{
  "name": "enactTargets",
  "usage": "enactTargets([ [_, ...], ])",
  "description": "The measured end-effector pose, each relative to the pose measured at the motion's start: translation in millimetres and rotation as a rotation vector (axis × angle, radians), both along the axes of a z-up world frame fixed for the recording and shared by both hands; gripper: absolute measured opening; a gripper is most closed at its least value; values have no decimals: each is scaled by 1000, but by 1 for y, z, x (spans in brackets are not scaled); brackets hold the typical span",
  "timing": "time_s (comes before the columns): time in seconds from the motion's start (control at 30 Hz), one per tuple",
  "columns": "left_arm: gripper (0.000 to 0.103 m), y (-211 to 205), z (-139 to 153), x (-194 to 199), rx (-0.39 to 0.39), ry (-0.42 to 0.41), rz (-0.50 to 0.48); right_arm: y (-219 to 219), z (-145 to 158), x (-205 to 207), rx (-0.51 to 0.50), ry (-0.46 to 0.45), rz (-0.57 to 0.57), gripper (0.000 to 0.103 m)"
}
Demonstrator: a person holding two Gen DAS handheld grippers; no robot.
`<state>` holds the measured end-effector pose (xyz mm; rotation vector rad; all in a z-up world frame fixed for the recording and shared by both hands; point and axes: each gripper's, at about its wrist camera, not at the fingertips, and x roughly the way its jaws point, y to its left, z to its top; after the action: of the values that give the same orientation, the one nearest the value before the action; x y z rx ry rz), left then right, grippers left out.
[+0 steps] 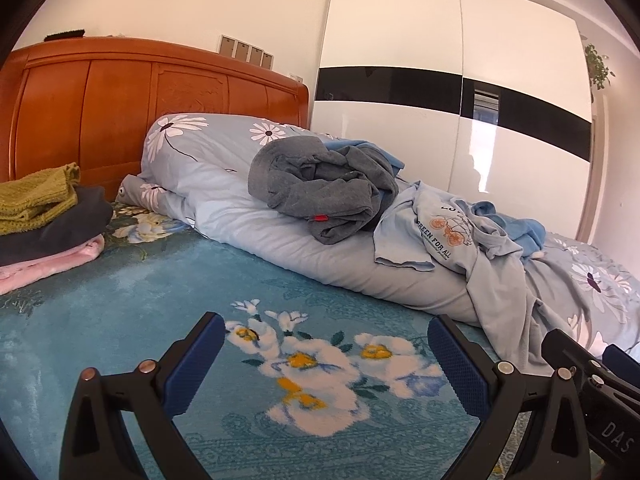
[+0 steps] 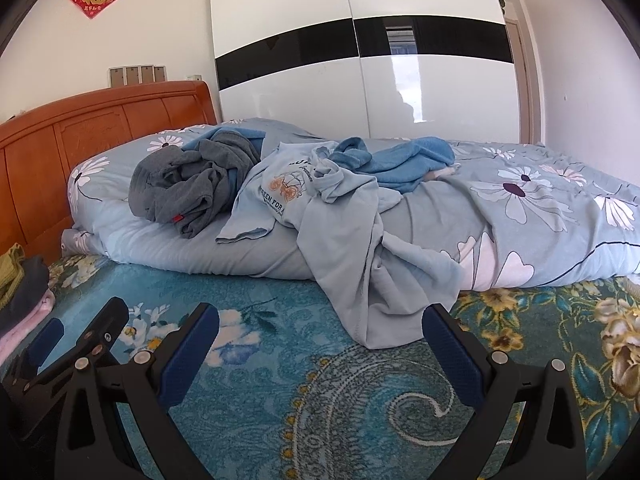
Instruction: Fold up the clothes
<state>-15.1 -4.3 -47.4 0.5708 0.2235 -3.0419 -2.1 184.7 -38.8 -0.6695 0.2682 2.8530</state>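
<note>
A bed covered by a teal floral blanket (image 1: 120, 320) fills the room, with a wooden headboard (image 1: 120, 100) and a white wardrobe (image 2: 360, 80) behind. A rolled floral duvet (image 2: 520, 220) along the far edge carries a grey garment (image 2: 192, 184), a pale blue T-shirt (image 2: 340, 240) and a blue towel (image 2: 400, 160). Folded clothes (image 1: 40, 220) sit at the headboard corner. The left gripper (image 1: 326, 364) and right gripper (image 2: 320, 356) hover wide apart, empty.

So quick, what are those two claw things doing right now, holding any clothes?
Left gripper: open, holding nothing, above the floral blanket.
Right gripper: open, holding nothing, near the light blue T-shirt.
</note>
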Motion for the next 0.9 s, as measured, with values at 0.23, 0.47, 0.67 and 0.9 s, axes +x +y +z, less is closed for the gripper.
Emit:
enactTargets([
  [0.23, 103, -2, 0, 1, 2, 0, 6, -5, -2, -1, 5, 1, -7, 102],
  [0.47, 103, -4, -1, 0, 12, -7, 5, -4, 0, 1, -1, 8, 2, 102],
  [0.67, 103, -6, -2, 1, 20, -12, 3, -5, 1, 0, 7, 11, 1, 102],
  [0.9, 103, -13, 2, 0, 19, -23, -19, -5, 1, 2, -20, 32, 15, 102],
])
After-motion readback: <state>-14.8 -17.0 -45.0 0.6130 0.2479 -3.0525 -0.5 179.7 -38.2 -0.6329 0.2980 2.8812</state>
